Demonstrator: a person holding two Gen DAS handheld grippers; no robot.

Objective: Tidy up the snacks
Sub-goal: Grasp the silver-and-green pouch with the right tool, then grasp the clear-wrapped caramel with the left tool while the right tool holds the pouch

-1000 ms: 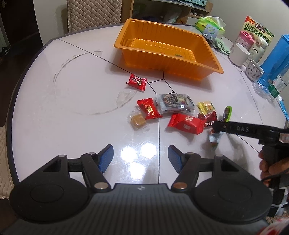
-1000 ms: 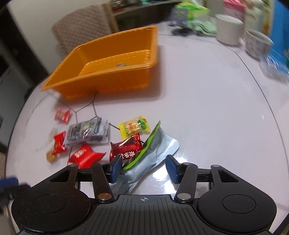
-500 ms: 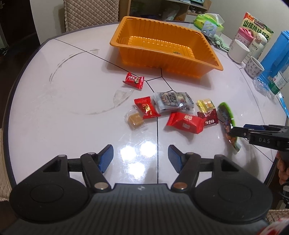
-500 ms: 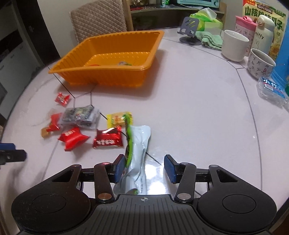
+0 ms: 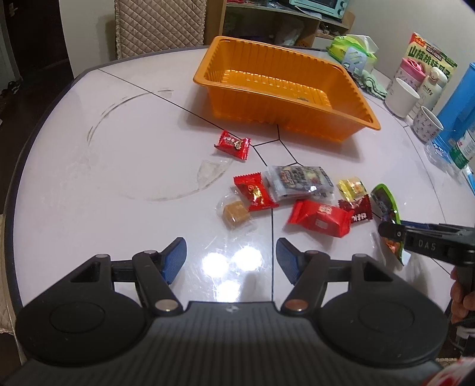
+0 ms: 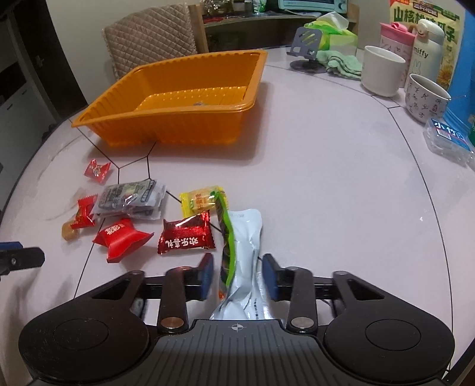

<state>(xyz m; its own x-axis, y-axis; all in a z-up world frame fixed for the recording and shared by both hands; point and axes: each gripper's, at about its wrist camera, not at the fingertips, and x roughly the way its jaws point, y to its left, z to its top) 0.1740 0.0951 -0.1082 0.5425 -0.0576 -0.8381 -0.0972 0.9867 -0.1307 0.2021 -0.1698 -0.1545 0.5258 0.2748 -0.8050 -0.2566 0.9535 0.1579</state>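
Several wrapped snacks lie in front of an empty orange tray (image 5: 282, 118) (image 6: 178, 127): a grey pack (image 5: 299, 178), red sweets (image 5: 233, 144), a caramel (image 5: 236, 212), a red packet (image 6: 121, 239), a dark red one (image 6: 185, 236) and a yellow one (image 6: 202, 200). A green and silver packet (image 6: 243, 237) (image 5: 384, 202) stands on edge between the jaws of my right gripper (image 6: 237, 273) (image 5: 389, 231). Those jaws are closing, and a thin gap still shows at the left pad. My left gripper (image 5: 231, 255) hovers open over bare table before the snacks, holding nothing.
White mugs (image 6: 381, 69) (image 6: 426, 98), a green tissue pack (image 6: 332, 34), a phone stand (image 6: 305, 52), bottles and a blue box (image 5: 457, 104) crowd the table's right rear. A clear box (image 6: 448, 142) lies right. A quilted chair (image 5: 157, 26) stands behind the table.
The right gripper's jaws have narrowed around the green and silver packet, which has turned from lying slanted to standing on edge. The left gripper has stayed where it was.
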